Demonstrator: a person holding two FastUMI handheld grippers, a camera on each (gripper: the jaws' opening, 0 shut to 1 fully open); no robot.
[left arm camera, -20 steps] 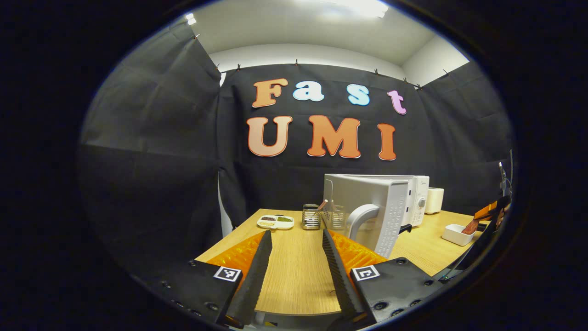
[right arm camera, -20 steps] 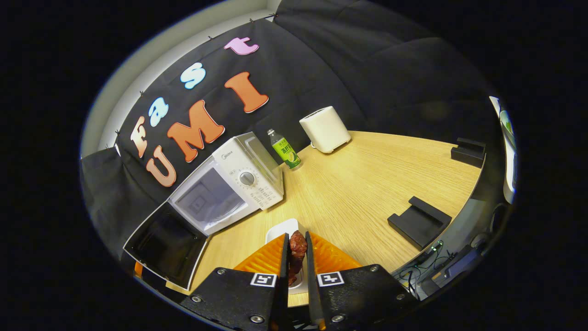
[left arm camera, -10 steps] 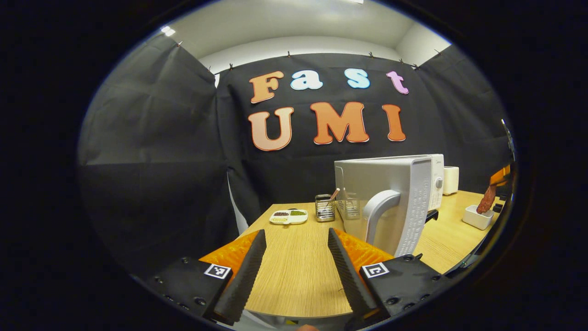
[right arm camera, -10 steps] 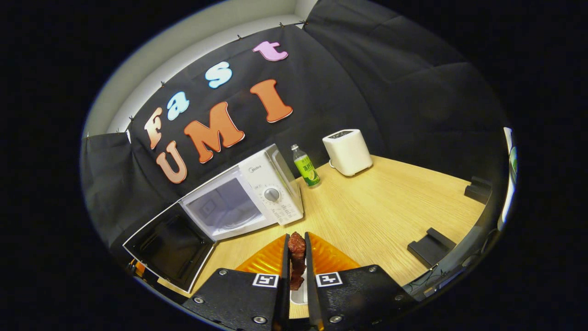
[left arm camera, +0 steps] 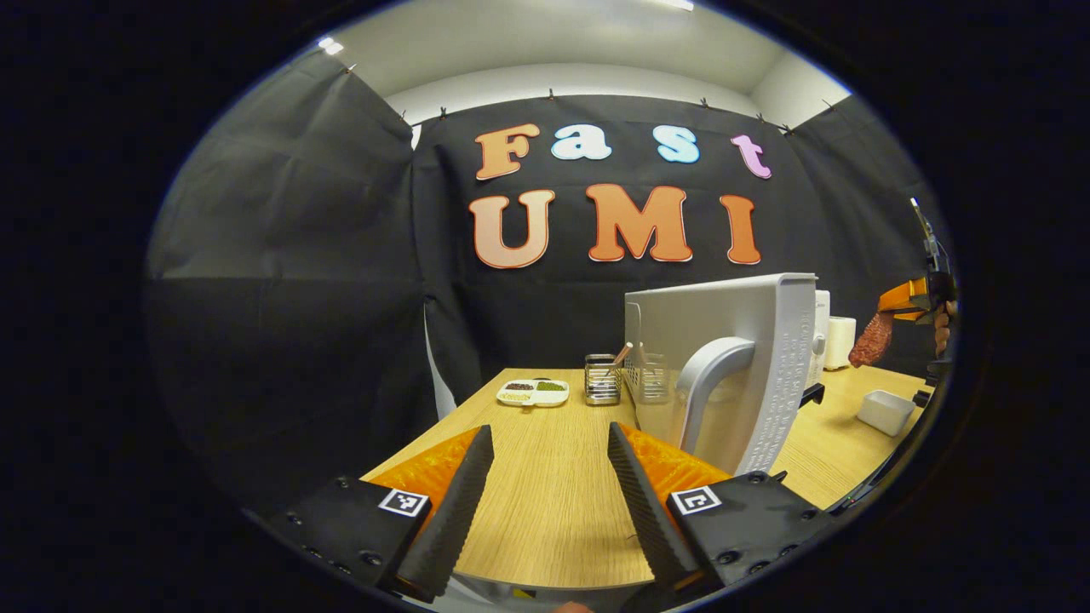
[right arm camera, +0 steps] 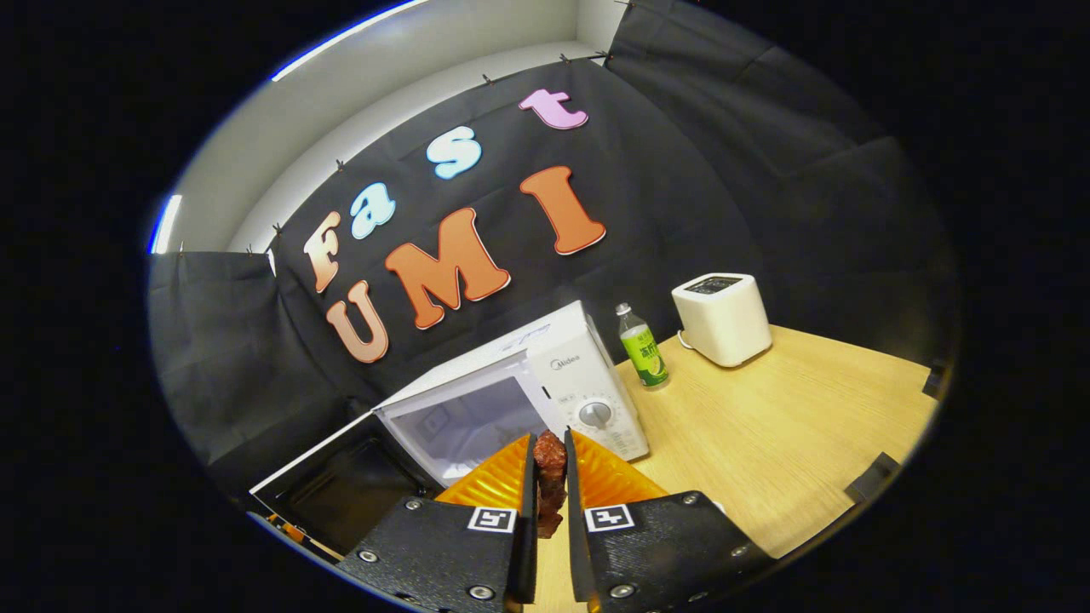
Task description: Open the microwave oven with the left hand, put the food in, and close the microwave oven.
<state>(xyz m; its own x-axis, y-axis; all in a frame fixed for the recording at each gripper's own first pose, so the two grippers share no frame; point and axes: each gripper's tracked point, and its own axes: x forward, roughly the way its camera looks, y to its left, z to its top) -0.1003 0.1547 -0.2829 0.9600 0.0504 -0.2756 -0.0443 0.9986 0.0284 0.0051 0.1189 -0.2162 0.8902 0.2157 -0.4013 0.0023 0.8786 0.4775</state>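
The white microwave (right arm camera: 588, 383) stands on the wooden table with its door (right arm camera: 341, 489) swung wide open and its pale cavity (right arm camera: 468, 426) showing. In the left gripper view the door's outer face (left arm camera: 724, 349) and its curved handle (left arm camera: 707, 383) are just right of my left gripper (left arm camera: 545, 443), which is open and holds nothing. My right gripper (right arm camera: 549, 451) is shut on a piece of reddish-brown meat (right arm camera: 549, 481), raised in front of the microwave. The same meat (left arm camera: 870, 339) hangs in the air at the right, above a white dish (left arm camera: 886, 411).
A green bottle (right arm camera: 643, 349) and a white toaster (right arm camera: 722, 317) stand right of the microwave. A metal utensil basket (left arm camera: 602, 379) and a divided plate (left arm camera: 533, 392) sit at the table's far left. A black block (right arm camera: 869, 477) lies near the table's right edge.
My right gripper has lifted the meat out of the white dish and swung toward the open microwave. My left gripper has barely shifted and stays open beside the door.
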